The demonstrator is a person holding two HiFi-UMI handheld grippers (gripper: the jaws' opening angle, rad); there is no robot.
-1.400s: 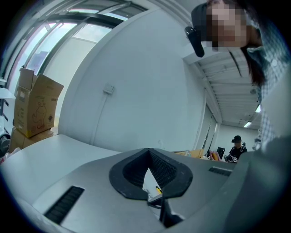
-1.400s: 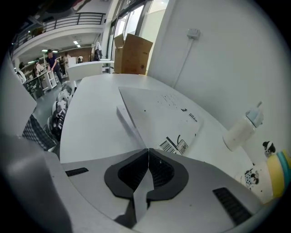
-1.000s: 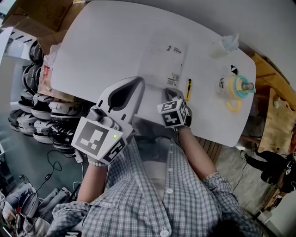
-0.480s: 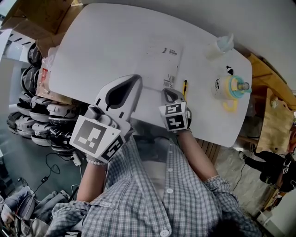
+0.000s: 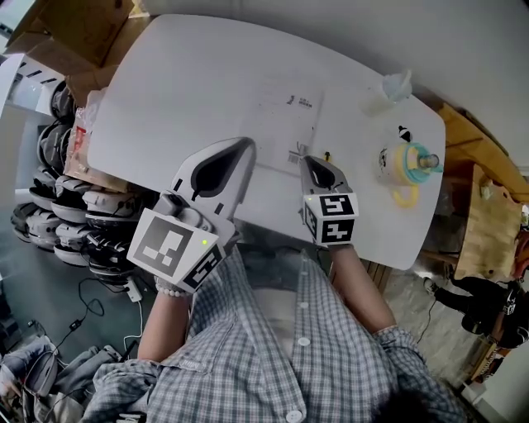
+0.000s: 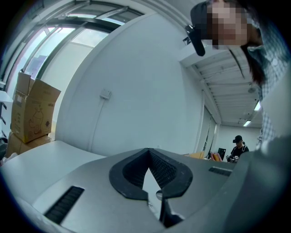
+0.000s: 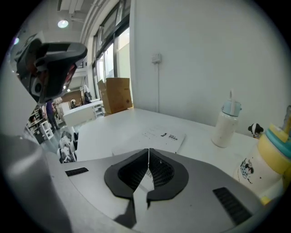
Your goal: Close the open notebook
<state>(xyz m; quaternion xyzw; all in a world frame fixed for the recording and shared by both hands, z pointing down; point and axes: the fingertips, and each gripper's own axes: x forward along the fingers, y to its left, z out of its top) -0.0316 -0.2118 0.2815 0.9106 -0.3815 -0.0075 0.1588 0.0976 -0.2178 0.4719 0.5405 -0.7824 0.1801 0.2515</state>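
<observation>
The table was white, and the notebook on it was white too, with small black print. The left gripper and right gripper were pale grey with black ribbed pads and black-and-white square markers. The mug was yellow and teal, the shirt grey-and-white checked, the cardboard box brown.

I raised the right gripper away from the table and toward me, swung its rear end out to the right, and rolled it. It came to cover the pen, which had lain in full sight beside the notebook; only the pen's far tip showed.
</observation>
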